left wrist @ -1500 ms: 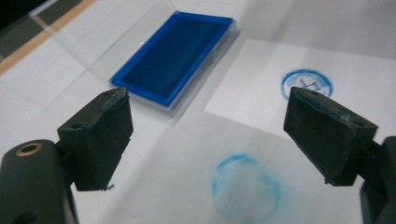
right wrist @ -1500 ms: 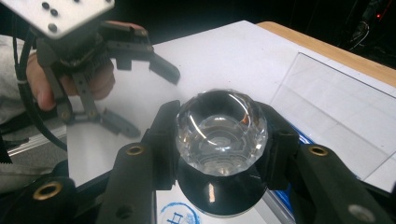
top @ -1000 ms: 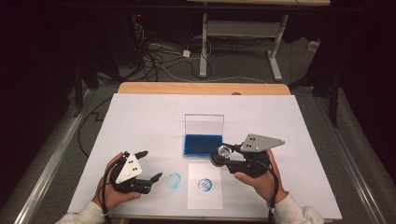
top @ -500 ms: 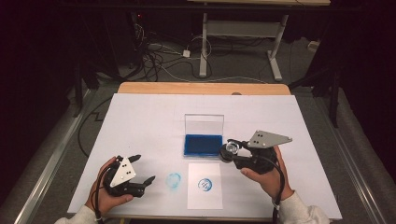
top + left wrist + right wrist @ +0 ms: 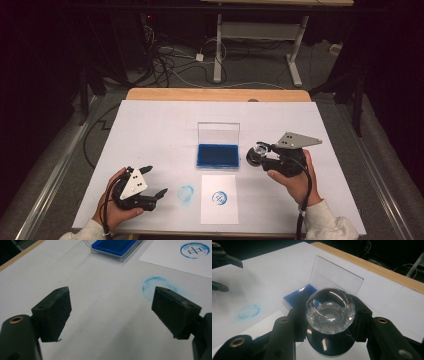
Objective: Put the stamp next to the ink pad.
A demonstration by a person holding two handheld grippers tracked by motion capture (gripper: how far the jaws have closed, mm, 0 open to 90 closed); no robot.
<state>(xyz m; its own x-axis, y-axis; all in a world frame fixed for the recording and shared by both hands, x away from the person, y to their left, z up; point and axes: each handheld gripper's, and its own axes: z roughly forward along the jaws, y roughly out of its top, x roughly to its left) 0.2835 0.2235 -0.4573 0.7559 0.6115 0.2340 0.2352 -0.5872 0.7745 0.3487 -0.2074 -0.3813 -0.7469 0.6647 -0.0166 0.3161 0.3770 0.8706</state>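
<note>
The stamp (image 5: 258, 151), with its clear faceted knob, is held clamped between the jaws of the right gripper (image 5: 261, 154) and has been carried, over the last second, from just beside the blue ink pad (image 5: 217, 155) to a spot well to the pad's right. A finished round print (image 5: 219, 197) is seen on the white paper sheet (image 5: 219, 210) in front of the pad, so the stamping is judged done or between prints. The left gripper (image 5: 153, 182), drawn back toward the table's near edge, is held empty with its jaws wide, left of a blue smudge (image 5: 186, 194) on the white table cover (image 5: 150, 130). Beyond the pad, a wooden table edge (image 5: 215, 94), floor cables (image 5: 165, 55) and a white desk frame (image 5: 260, 35) are seen in a dark room.
</note>
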